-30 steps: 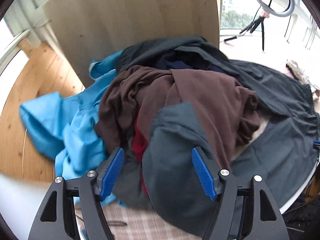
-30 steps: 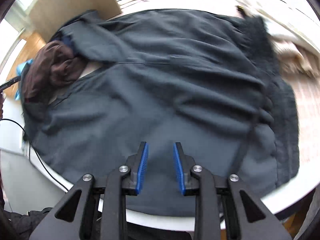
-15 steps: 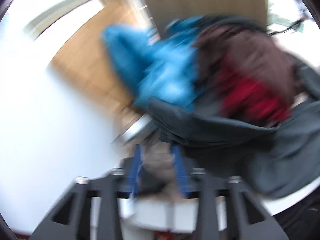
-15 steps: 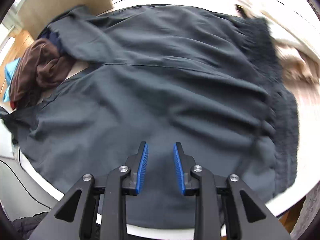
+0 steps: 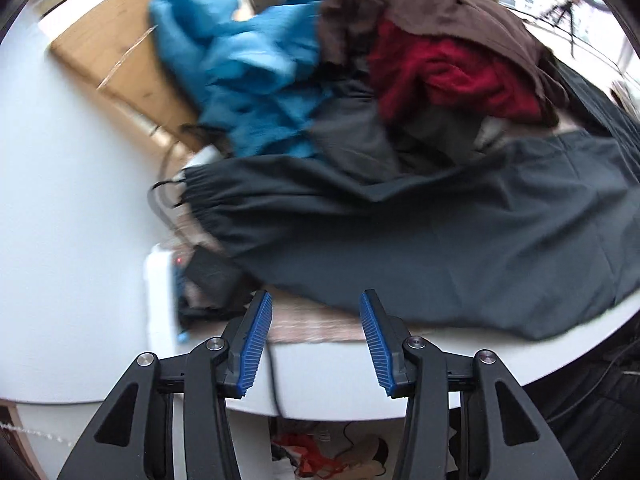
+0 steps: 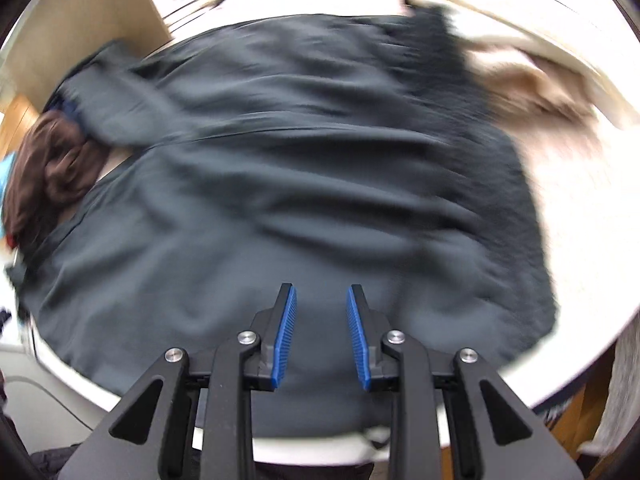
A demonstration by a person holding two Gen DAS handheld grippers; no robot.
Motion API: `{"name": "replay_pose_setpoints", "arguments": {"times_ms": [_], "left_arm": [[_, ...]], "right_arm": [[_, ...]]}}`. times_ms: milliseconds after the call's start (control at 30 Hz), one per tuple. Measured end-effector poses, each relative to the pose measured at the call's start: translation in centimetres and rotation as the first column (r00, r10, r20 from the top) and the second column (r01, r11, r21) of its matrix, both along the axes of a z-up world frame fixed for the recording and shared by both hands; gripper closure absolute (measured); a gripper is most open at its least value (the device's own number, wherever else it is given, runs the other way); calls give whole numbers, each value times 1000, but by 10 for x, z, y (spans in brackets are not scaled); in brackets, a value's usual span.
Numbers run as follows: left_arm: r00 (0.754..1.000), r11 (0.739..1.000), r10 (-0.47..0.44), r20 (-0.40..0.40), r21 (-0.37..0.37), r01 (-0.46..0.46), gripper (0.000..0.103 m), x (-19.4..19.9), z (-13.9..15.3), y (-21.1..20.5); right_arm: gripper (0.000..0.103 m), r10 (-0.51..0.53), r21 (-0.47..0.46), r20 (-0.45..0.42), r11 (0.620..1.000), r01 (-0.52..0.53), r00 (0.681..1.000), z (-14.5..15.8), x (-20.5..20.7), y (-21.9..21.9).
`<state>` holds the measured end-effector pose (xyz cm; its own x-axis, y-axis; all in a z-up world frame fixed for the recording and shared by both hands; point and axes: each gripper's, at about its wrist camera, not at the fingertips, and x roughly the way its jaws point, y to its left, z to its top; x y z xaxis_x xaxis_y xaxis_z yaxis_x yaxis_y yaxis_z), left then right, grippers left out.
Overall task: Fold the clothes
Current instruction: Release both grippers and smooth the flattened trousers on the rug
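A dark grey garment [image 6: 300,168] lies spread over most of the round white table [image 6: 576,216]. My right gripper [image 6: 320,292] hovers over its near part, open with a narrow gap and nothing between the pads. In the left wrist view the same dark grey garment [image 5: 440,248] ends in a gathered hem [image 5: 200,196] at the left. My left gripper [image 5: 315,296] hangs over the table's front edge [image 5: 340,372], just short of the cloth. Its jaws are opening and hold nothing.
Blue [image 5: 248,80], brown [image 5: 440,12] and red [image 5: 448,72] clothes are piled behind the dark garment. A white device [image 5: 160,292] and a black object [image 5: 212,276] sit at the table's left rim. A beige garment [image 6: 532,92] lies at the far right.
The left gripper has swung from above the clothes pile down to the table's front-left edge, and its jaws stand narrower than at first. The right view shifted a little and is blurred.
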<state>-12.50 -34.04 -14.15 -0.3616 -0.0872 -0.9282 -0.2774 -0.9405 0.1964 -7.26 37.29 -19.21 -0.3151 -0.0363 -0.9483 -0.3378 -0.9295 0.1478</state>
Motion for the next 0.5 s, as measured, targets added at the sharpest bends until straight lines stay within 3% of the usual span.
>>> {"name": "replay_pose_setpoints", "arguments": {"times_ms": [133, 233, 433, 500], "left_arm": [[984, 984, -174, 25, 39, 173, 59, -6, -6, 64], [951, 950, -309, 32, 68, 306, 59, -9, -3, 119], [854, 848, -521, 7, 121, 516, 59, 3, 9, 237], [814, 807, -580, -3, 134, 575, 59, 14, 10, 280]], "right_arm": [[77, -180, 3, -14, 984, 180, 984, 4, 49, 44], [77, -267, -25, -26, 964, 266, 963, 8, 80, 72], [76, -235, -17, -99, 972, 235, 967, 36, 88, 110], [68, -187, -15, -146, 982, 187, 971, 47, 74, 125]]}}
